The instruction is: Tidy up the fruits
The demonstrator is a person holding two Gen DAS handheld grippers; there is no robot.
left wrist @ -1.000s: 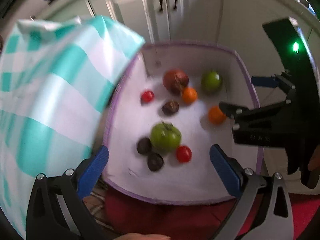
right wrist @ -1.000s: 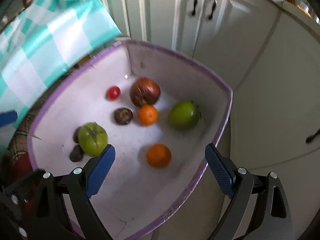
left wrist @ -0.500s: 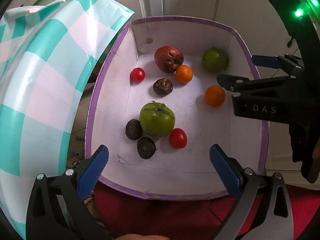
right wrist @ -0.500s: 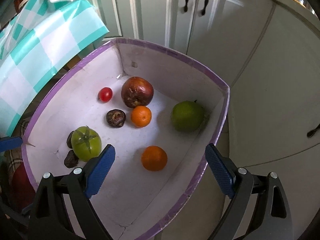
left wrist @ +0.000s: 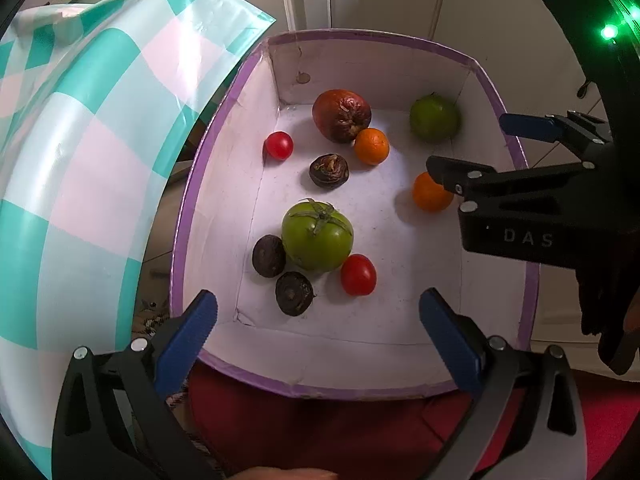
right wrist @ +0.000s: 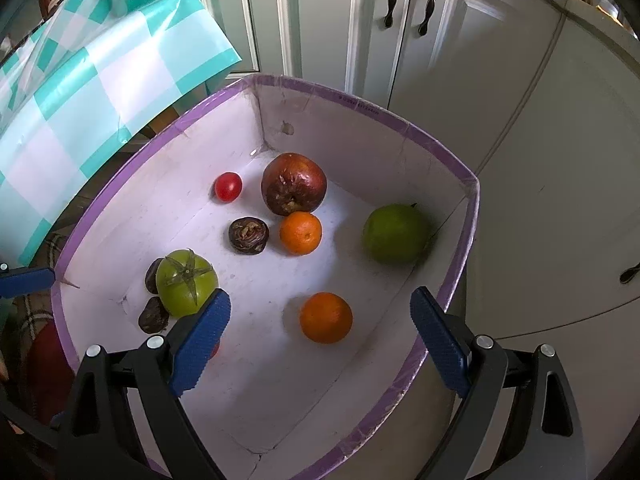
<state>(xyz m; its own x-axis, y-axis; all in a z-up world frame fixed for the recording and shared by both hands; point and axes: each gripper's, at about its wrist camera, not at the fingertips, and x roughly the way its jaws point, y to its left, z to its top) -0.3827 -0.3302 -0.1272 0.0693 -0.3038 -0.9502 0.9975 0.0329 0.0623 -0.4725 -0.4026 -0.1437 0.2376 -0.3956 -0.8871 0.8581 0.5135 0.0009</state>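
We think the step in hand is to pick one fruit out of the white cardboard box with the purple rim (right wrist: 460,168). Our left tongs (left wrist: 318,322) are wide open with nothing in them, low in the left wrist view over the near end of the box. Our right tongs (right wrist: 320,330) are wide open and empty too, and the round orange fruit near the right wall (right wrist: 326,317) sits right between their blue tips in the right wrist view. So that fruit looks like the easy one to take. To do it well, we should go straight down, keep one tip on each side of the fruit, stay off the box wall on the right, and squeeze softly so the fruit does not roll or squash.

Now we count, going left to right in the left wrist view. There are three small dark wrinkled fruits: two low left (left wrist: 269,256) (left wrist: 295,293) and one in the middle (left wrist: 329,171). There are two small red tomatoes (left wrist: 279,145) (left wrist: 358,274). There is one big green tomato with a star-shaped stem (left wrist: 317,237). There is one big brown-red wrinkled fruit (left wrist: 341,115) at the top. There are two orange fruits, counting the small orange fruit touching the brown one (left wrist: 371,146). There is one round green fruit in the upper right corner (left wrist: 434,117). That makes ten fruits, all lying in the box.

A teal and white checked cloth (left wrist: 80,160) hangs at the left.
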